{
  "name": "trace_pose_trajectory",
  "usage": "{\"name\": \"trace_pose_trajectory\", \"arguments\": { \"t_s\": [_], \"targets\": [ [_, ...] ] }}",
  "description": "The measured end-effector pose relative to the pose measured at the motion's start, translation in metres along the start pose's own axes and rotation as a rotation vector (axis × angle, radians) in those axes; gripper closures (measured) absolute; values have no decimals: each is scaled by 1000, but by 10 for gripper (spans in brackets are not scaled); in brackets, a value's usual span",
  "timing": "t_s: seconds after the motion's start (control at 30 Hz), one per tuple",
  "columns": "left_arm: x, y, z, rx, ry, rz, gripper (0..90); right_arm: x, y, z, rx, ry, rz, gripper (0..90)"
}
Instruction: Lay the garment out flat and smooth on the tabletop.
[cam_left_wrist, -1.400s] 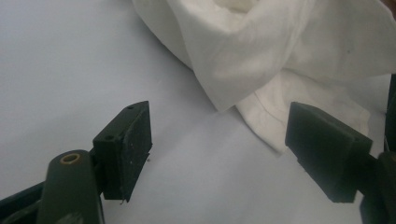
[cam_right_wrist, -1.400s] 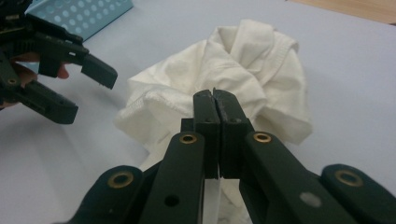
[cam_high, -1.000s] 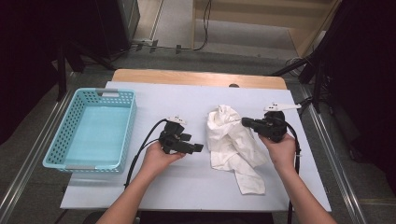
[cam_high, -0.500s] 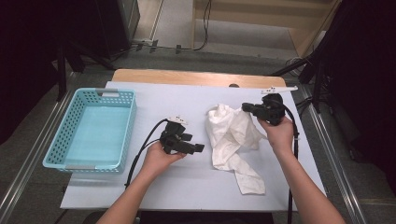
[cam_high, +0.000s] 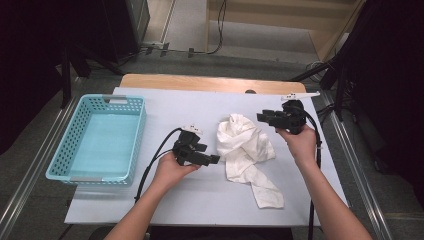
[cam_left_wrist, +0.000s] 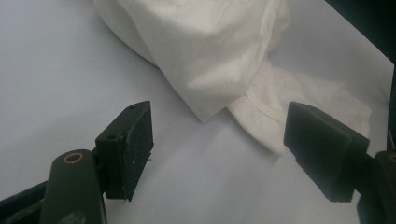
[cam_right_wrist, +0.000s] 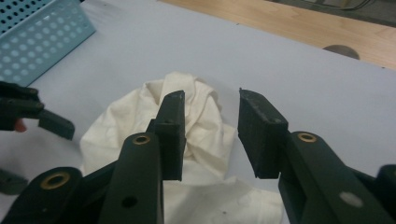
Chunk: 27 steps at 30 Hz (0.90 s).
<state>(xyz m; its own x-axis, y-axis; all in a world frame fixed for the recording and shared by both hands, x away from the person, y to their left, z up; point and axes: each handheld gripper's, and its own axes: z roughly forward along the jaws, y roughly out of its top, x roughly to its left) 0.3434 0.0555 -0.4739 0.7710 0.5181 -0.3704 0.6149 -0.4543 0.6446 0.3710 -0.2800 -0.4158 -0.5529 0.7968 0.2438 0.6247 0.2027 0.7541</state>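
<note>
A crumpled white cloth (cam_high: 245, 145) lies mid-table on the white cover, with a tail trailing toward the near right. My left gripper (cam_high: 214, 159) rests low just left of it, pointing at it. In the left gripper view its jaws (cam_left_wrist: 219, 154) stand open and the cloth (cam_left_wrist: 210, 51) lies a short way ahead, untouched. My right gripper (cam_high: 261, 117) hovers at the cloth's far right, aimed left. Its jaws (cam_right_wrist: 210, 126) have just been opening and stand parted with nothing between them. The cloth (cam_right_wrist: 121, 126) lies below and beyond them.
A light blue plastic basket (cam_high: 135, 135) stands empty at the table's left; its corner (cam_right_wrist: 42, 42) shows in the right gripper view. A wooden strip (cam_high: 200, 82) runs along the far edge. Bare cover lies in front of the cloth. Cables trail from both grippers.
The right gripper has drawn back from the cloth toward the far right and lifted a little, and its jaws have gone from shut to parted. The left gripper has stayed put.
</note>
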Motion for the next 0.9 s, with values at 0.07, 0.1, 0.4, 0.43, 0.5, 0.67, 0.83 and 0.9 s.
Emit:
{"name": "trace_pose_trajectory", "arguments": {
  "t_s": [0.07,0.1,0.4,0.43,0.5,0.67,0.83,0.9],
  "targets": [
    [-1,0,0,1,0,0,244,3,-3,-1,11,16,-9,562],
    [-1,0,1,1,1,2,244,4,-5,-1,18,21,-12,553],
    [-1,4,0,11,5,13,244,13,-26,-3,39,55,-27,487],
    [-1,5,0,11,6,12,244,14,-28,-3,42,58,-25,479],
    [-1,7,0,8,5,15,244,15,-34,-4,47,64,-20,473],
    [-3,16,-1,0,-3,26,251,17,-46,-8,51,68,-15,466],
    [-4,25,-1,3,-9,42,251,20,-58,-9,71,67,-15,459],
    [-5,29,-1,4,-13,46,251,20,-62,-11,80,66,-10,454]
  ]
}}
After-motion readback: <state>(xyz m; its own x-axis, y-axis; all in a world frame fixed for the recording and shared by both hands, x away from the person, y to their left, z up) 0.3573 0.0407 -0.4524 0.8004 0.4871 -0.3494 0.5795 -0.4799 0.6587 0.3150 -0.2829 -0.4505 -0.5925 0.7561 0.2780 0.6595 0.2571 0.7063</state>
